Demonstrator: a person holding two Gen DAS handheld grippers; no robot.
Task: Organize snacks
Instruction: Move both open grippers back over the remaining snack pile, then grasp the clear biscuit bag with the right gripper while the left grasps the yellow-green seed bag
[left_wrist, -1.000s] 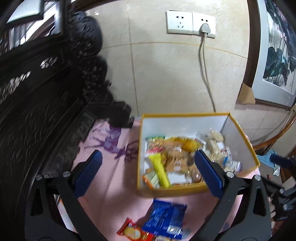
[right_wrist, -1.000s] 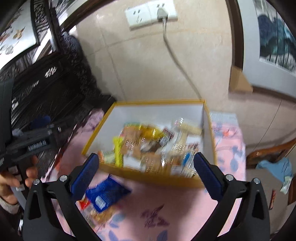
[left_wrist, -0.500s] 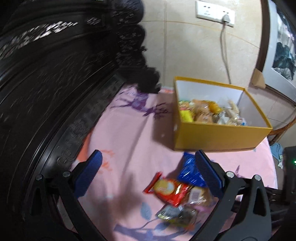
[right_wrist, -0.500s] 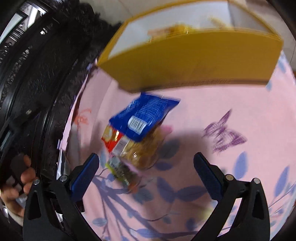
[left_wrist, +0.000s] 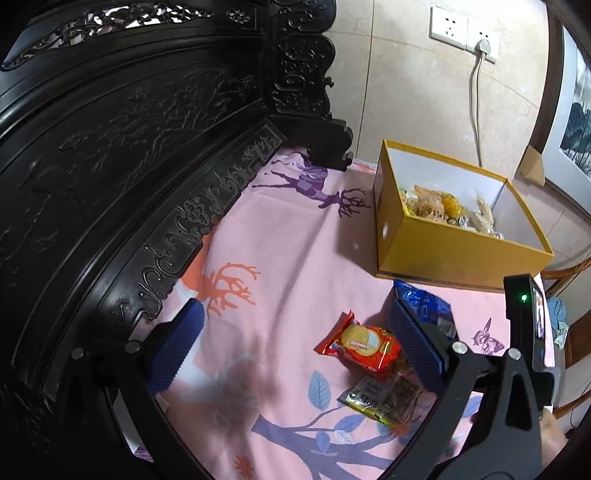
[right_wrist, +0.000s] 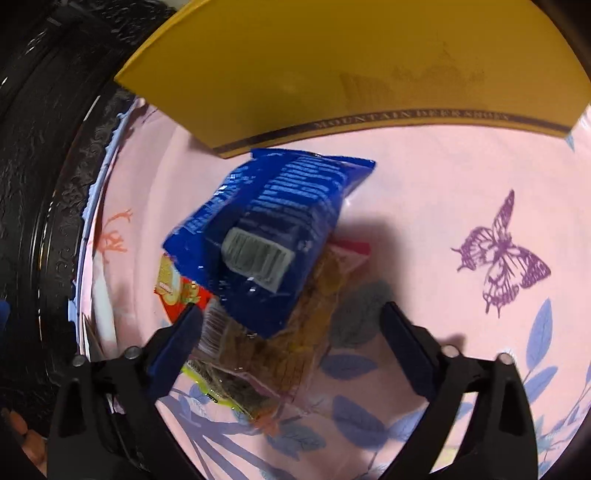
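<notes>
Snack pile (right_wrist: 258, 295) btwn closing right gripper (right_wrist: 291, 325) jaws, untouched

Between my right gripper's (right_wrist: 290, 336) jaws lies the snack pile: a chip bag (right_wrist: 273, 229) atop a biscuit packet (left_wrist: 364, 345) and wrappers (left_wrist: 384, 397), the snack-filled box (left_wrist: 443, 254) beyond, the carved headboard (left_wrist: 129, 155) to my left.

Soft indoor light is falling evenly. The right wrist view is blurring slightly; fisheye edges are bending and darkening, and the carved dark wood (left_wrist: 110, 155) is reflecting glare.
</notes>
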